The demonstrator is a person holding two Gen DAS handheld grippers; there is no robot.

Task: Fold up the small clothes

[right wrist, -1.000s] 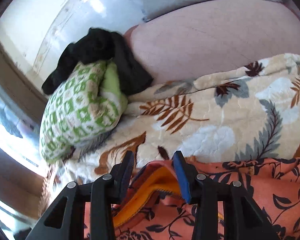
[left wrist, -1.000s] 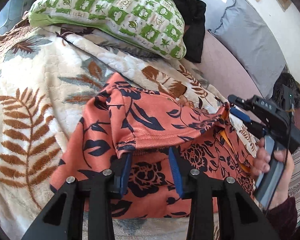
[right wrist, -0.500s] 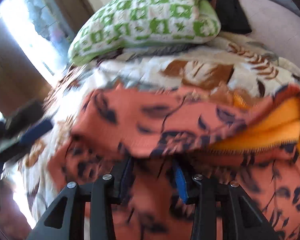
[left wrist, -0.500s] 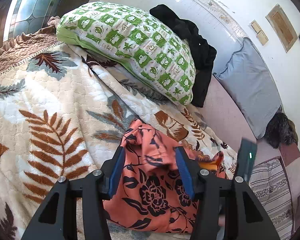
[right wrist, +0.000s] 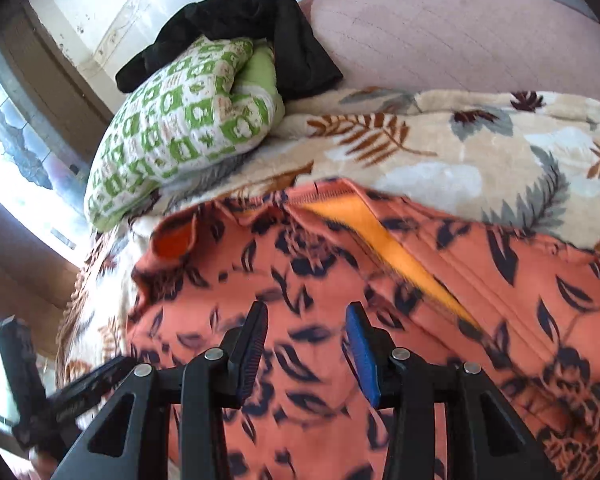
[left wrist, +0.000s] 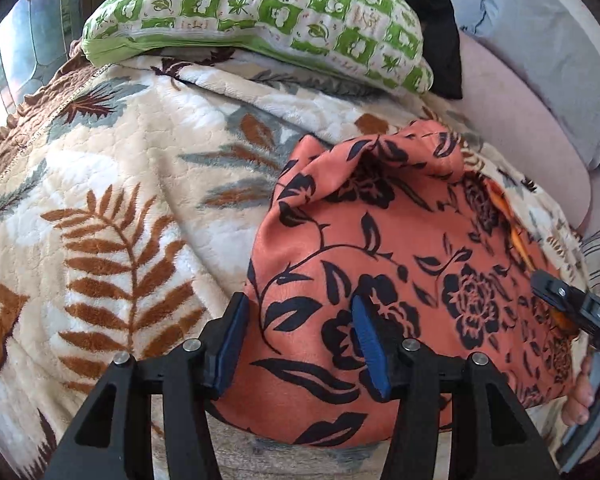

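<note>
The garment (left wrist: 400, 264) lies doubled over on the blanket (left wrist: 120, 184) under both tools. The left tool (left wrist: 296, 344) is opening, pads clear of cloth; the right tool (right wrist: 308, 354) stands apart, gripping nothing. Beyond, the top edge bunches, so smoothing and further folds likely remain.

Below your left gripper (left wrist: 298, 340), the orange floral garment (left wrist: 400, 264) runs out of sight behind the fingers. The right-wrist view smears its print. At the right edge your hand (left wrist: 588, 396) is cropped, mostly hidden.
</note>
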